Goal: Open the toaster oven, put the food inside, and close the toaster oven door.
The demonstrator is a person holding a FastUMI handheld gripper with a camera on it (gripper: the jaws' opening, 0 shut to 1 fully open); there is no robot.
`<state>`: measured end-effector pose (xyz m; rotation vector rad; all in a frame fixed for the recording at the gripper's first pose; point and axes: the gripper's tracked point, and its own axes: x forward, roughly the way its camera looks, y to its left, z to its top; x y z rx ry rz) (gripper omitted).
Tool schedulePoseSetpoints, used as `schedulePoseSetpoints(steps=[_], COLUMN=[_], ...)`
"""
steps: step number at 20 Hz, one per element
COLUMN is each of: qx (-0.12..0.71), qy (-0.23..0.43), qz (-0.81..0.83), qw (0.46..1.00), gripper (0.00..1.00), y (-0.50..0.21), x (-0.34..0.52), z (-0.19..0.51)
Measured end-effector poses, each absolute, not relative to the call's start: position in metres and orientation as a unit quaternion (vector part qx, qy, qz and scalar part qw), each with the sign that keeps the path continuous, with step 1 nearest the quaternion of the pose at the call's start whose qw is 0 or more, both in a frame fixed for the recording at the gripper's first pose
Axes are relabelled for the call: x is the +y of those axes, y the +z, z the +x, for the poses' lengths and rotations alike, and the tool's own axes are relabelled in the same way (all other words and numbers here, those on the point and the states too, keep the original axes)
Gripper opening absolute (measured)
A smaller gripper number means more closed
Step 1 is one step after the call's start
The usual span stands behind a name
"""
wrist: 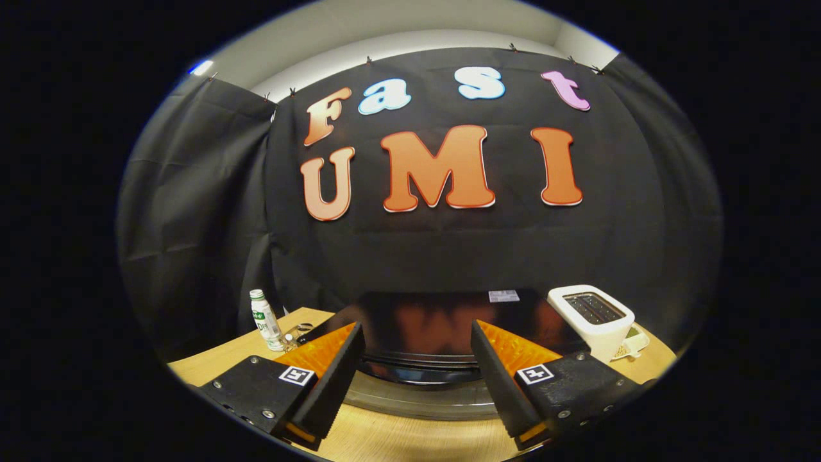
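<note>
We see one gripper [415, 378], and its two fingers stand wide apart, with nothing held between them. Each finger carries one small square marker on its base, so we count two markers.

Just ahead of the fingers, and partly between them, stands one glossy black toaster oven with a rounded front [420, 333]. Its dark top reflects the wall behind it, and one small pale label [503, 296] lies on the far part of the top. Below the fingers we see its curved front edge with a silver band. Whether its door is open or closed we cannot tell from this angle.

Beyond the right finger, just beside the black toaster oven, stands one white pop-up toaster with a dark slot on top [593, 317]. One small pale object [632, 343] lies against its right side; we cannot tell what it is.

Beyond the left finger, near the far edge of the light wooden table [211, 366], stands one small white plastic bottle with a green label [265, 319], upright. Next to the bottle lies some small shiny thing [296, 333], too small to name.

Behind all this hangs the black cloth wall [192, 212] of the booth. We cannot make out any food.
</note>
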<state>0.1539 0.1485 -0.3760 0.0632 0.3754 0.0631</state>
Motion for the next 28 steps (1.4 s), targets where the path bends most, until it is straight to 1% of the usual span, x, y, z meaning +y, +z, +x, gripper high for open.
schedulePoseSetpoints(steps=[4,9,10,13,16,19,21,24,28], qx=[0.216,0.198,0.182,0.172,0.172,0.175,0.192,0.201,0.230], qy=[0.024,0.008,0.006,0.011,0.023,0.032,0.037,0.049,0.042], qz=[0.045,0.013,0.014,0.018,0.031,0.047,0.056,0.029,0.028], qw=[0.975,0.980,0.983,0.985,0.984,0.983,0.979,0.978,0.972], gripper=[0.99,0.99,0.98,0.97,0.88,0.88,0.87,0.87,0.87], y=[-0.402,-0.403,-0.402,-0.398,-0.397,-0.397,-0.403,-0.411,-0.430], x=[0.150,0.152,0.153,0.154,0.155,0.158,0.163,0.167,0.167], z=[0.155,0.144,0.145,0.145,0.108,0.077,0.054,0.032,0.002])
